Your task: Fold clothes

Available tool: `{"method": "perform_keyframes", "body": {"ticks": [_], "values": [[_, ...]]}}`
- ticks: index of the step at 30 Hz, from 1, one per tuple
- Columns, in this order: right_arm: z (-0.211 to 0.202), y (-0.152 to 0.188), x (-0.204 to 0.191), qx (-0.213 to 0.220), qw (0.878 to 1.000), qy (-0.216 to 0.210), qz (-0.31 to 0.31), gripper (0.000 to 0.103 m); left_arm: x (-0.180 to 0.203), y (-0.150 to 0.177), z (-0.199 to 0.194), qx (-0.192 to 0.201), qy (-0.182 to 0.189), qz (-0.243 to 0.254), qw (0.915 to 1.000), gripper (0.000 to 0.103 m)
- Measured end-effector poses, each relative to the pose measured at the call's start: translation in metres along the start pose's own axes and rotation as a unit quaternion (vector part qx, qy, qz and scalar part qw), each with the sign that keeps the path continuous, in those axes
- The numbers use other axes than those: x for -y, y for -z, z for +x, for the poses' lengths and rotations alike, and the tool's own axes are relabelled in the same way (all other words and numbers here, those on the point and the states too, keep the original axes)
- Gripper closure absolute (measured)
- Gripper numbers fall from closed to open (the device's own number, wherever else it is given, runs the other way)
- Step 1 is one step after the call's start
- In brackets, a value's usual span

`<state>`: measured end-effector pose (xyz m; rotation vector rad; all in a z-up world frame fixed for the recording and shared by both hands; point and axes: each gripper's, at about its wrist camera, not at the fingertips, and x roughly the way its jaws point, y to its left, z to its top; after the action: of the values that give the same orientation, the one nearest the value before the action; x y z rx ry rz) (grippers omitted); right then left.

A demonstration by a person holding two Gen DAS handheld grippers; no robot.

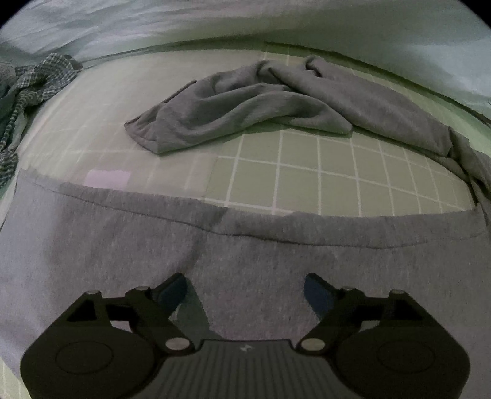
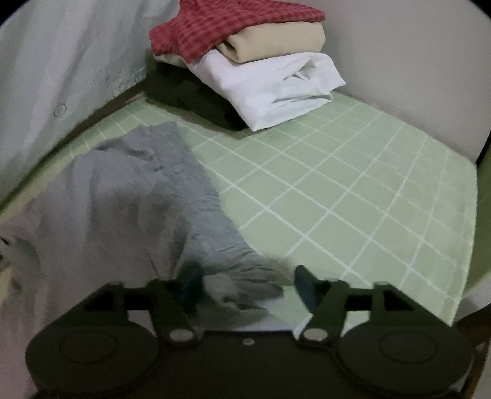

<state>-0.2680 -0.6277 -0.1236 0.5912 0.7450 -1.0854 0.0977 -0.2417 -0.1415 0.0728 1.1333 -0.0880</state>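
Grey garment (image 2: pixel 129 196) left of the right jaws is blurred; plaid cloth (image 1: pixel 33 89) is cut off far left.

We're in a home here, a bedroom by the look of it: a bed (image 2: pixel 353 196) under a pale green sheet with a white grid, tucked tight against a pale wall (image 2: pixel 46 76). Folded laundry is stacked in the corner, a red check shirt (image 2: pixel 221 27) on beige, white and dark pieces. A grey garment (image 1: pixel 245 101) lies crumpled, a plaid one (image 1: pixel 33 83) heaped at the edge, possibly a shirt
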Motion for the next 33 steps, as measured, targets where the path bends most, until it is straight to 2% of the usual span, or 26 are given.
{"method": "perform_keyframes", "body": {"ticks": [2,4,6,8,11,13,15,18,23,26,29,33], "values": [[0.002,-0.001,0.000,-0.001,1.000,-0.006,-0.004,0.036,0.001,0.000,0.001,-0.001,0.001,0.002,1.0000,0.014],[0.003,-0.001,-0.001,0.001,1.000,-0.014,-0.010,0.050,0.002,0.001,0.002,-0.002,0.003,0.006,1.0000,0.010],[0.005,-0.002,-0.001,0.003,1.000,-0.023,-0.016,0.058,0.003,0.000,0.003,-0.004,0.003,0.008,1.0000,0.008],[0.005,-0.004,-0.005,0.015,0.999,0.000,-0.052,0.063,0.005,0.000,0.005,-0.007,0.004,0.012,0.9999,0.006],[0.014,-0.012,-0.002,0.032,0.992,0.057,-0.104,0.063,0.008,-0.001,0.007,-0.014,0.008,0.023,0.9996,0.000],[0.024,-0.023,0.012,0.035,0.991,0.078,-0.101,0.065,0.009,-0.001,0.008,-0.017,0.010,0.027,0.9994,0.000],[0.033,-0.034,0.028,0.036,0.990,0.097,-0.093,0.059,0.008,-0.002,0.008,-0.018,0.012,0.030,0.9993,0.000],[0.038,-0.044,0.043,0.025,0.994,0.085,-0.058,0.054,0.008,-0.001,0.008,-0.016,0.014,0.031,0.9993,0.000],[0.029,-0.039,0.038,0.032,0.994,0.100,-0.040,0.042,0.008,0.001,0.007,-0.010,0.013,0.029,0.9995,0.000],[0.017,-0.032,0.029,0.053,0.992,0.109,-0.027,0.024,0.008,0.002,0.006,-0.007,0.013,0.029,0.9995,0.000],[0.004,-0.021,0.013,0.073,0.991,0.096,-0.055,0.017,0.008,0.003,0.006,-0.002,0.013,0.028,0.9995,0.000],[-0.013,-0.001,-0.014,0.091,0.987,0.065,-0.114,0.015,0.007,0.005,0.005,0.004,0.014,0.028,0.9995,0.000]]}}
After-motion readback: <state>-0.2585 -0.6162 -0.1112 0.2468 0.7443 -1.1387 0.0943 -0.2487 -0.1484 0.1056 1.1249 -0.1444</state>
